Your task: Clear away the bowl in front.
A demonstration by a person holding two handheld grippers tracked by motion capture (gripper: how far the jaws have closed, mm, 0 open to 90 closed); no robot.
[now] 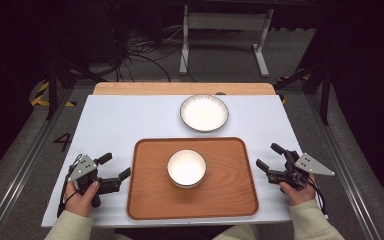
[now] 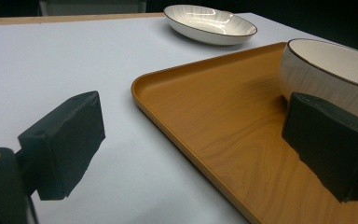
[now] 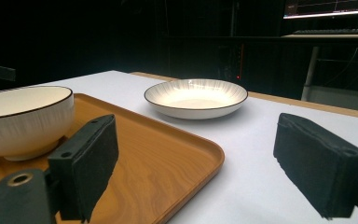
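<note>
Bowl (image 1: 186, 168): white, upright, centre of wooden tray (image 1: 147, 200) on white table (image 1: 115, 120).
Plate (image 1: 204, 113): beyond tray, apart from it.
Left gripper (image 1: 116, 169): jaws wide, holding nothing, just beside tray's left edge.
Right gripper (image 1: 270, 156): jaws wide, holding nothing, just off tray's right edge.

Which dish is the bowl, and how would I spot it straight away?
Look for the wooden tray near the person's edge of the white table. The bowl stands on it, deep and steep-sided, unlike the wide shallow plate resting beyond the tray.
</note>
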